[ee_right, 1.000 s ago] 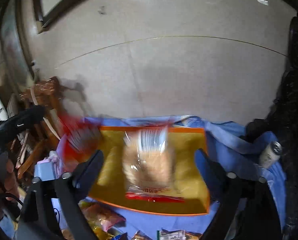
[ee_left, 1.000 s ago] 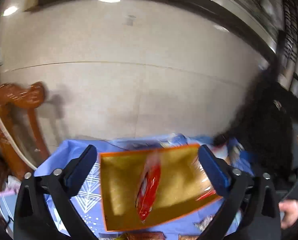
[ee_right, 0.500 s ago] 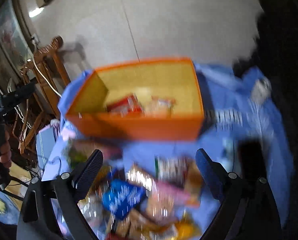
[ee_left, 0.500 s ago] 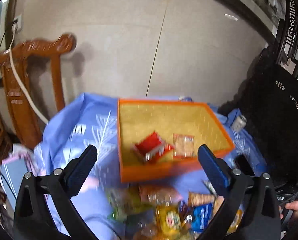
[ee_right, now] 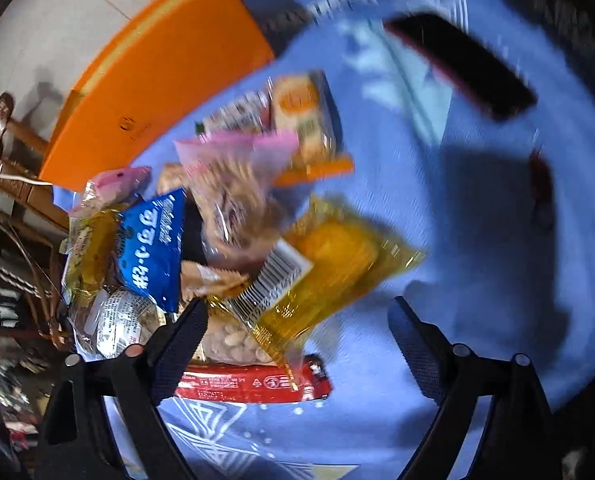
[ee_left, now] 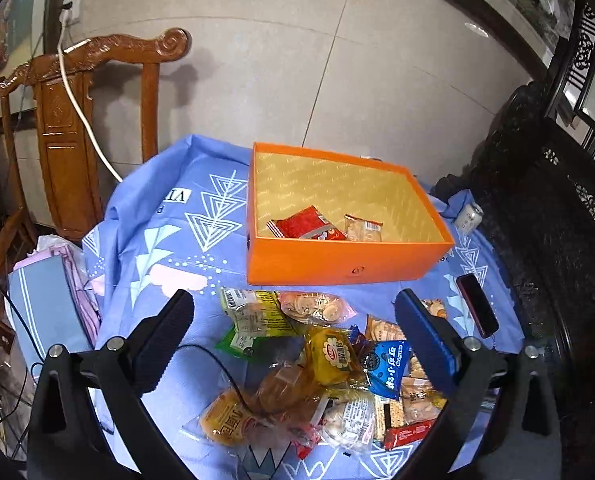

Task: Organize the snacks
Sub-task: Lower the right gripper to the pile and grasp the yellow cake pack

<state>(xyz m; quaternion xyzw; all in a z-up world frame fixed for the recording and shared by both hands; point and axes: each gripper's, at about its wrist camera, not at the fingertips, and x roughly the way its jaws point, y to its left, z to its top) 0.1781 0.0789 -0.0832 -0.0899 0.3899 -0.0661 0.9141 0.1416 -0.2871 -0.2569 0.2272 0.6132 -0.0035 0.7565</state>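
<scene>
Since the earlier frames both cameras have dropped from the box to the loose pile. Left wrist view: orange box on blue cloth, two packets inside, red packet and biscuit packet, apparently sorted already; snack pile heaped in front awaiting transfer; left gripper spread wide above it, holding nothing. Right wrist view, blurred: right gripper wide apart and empty, one finger beside the yellow packet, probably its next pick; phone lies apart.
</scene>
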